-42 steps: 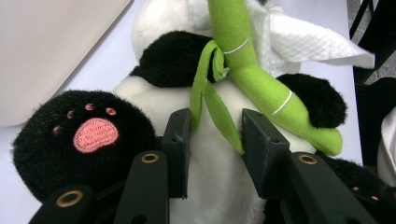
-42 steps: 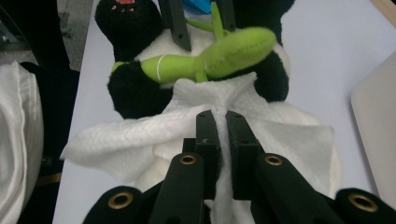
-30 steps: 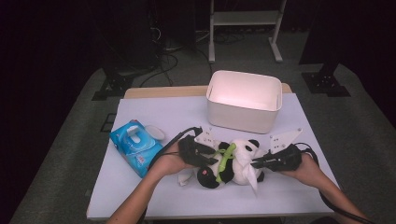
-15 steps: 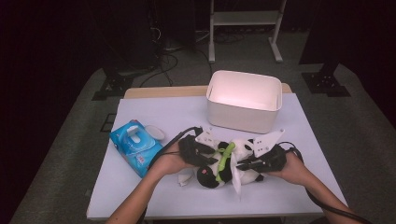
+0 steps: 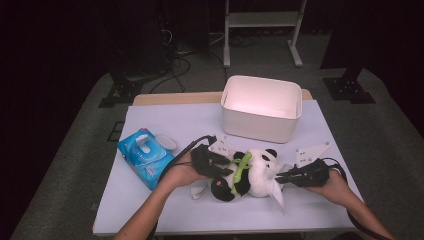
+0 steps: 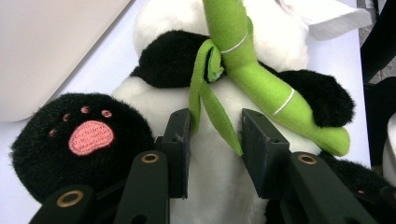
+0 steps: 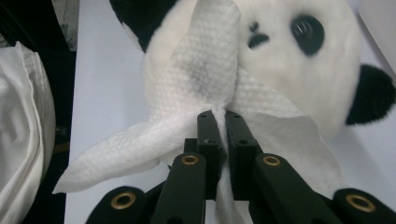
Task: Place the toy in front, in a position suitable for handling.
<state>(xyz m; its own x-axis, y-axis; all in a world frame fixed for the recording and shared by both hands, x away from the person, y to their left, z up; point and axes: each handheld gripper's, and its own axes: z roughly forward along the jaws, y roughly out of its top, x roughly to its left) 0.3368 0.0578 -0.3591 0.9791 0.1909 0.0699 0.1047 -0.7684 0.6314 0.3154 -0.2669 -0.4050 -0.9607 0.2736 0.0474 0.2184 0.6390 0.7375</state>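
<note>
Black-and-white plush panda (image 5: pixel 250 172) with green bamboo stalk (image 6: pixel 247 65): left gripper (image 6: pixel 215 135) clamps its white belly; right gripper (image 7: pixel 219 122) pinches white textured wipe (image 7: pixel 196 79) against its face.

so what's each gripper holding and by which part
Left gripper pinches the panda by its white belly; right gripper holds a wipe at its bunched middle.

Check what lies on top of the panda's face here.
A white wipe, pinched in the right tool, drapes over the panda beside its nose. One eye and the nose show; the cheek under the wipe is covered.
</note>
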